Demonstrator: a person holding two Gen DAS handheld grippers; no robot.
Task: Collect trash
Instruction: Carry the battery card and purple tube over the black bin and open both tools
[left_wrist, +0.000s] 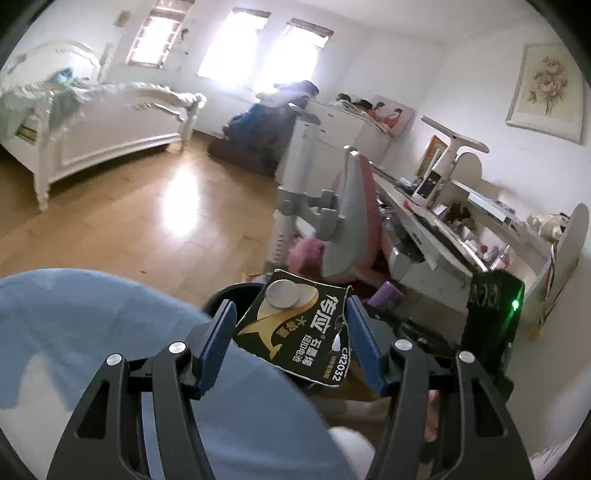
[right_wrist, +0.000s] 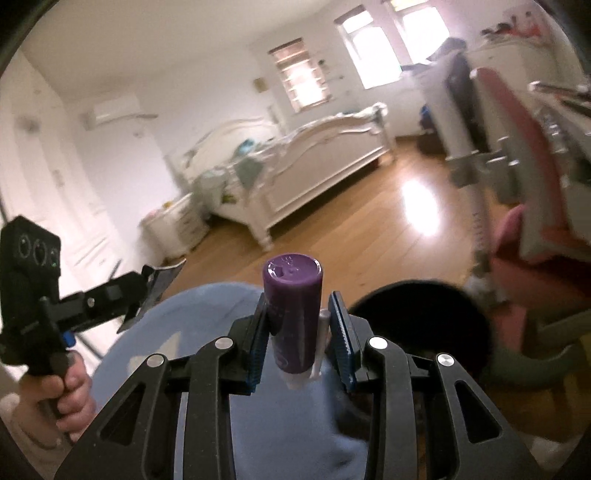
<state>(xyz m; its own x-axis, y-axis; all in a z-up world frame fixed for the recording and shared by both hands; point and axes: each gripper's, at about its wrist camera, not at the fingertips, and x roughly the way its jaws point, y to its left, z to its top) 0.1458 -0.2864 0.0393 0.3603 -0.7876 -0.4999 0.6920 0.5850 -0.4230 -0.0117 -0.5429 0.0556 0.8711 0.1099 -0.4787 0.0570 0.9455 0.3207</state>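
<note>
L gripper (left_wrist: 291, 332): jaws apart w/ battery card (left_wrist: 299, 328) between, grip unclear
R gripper (right_wrist: 301, 332): clamped on purple bottle (right_wrist: 293, 314)
Bin (right_wrist: 417, 314): just beyond bottle

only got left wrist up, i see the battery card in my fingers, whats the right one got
Observer: The right gripper is shut on a purple tube, cap pointing away from the camera.
Operator: anything else in there
Observer: Yes, a thin grey stick is pinched beside the tube against one finger.
Operator: where's the bin from that side
Observer: The black bin sits just right of that gripper, by the pink chair.
</note>
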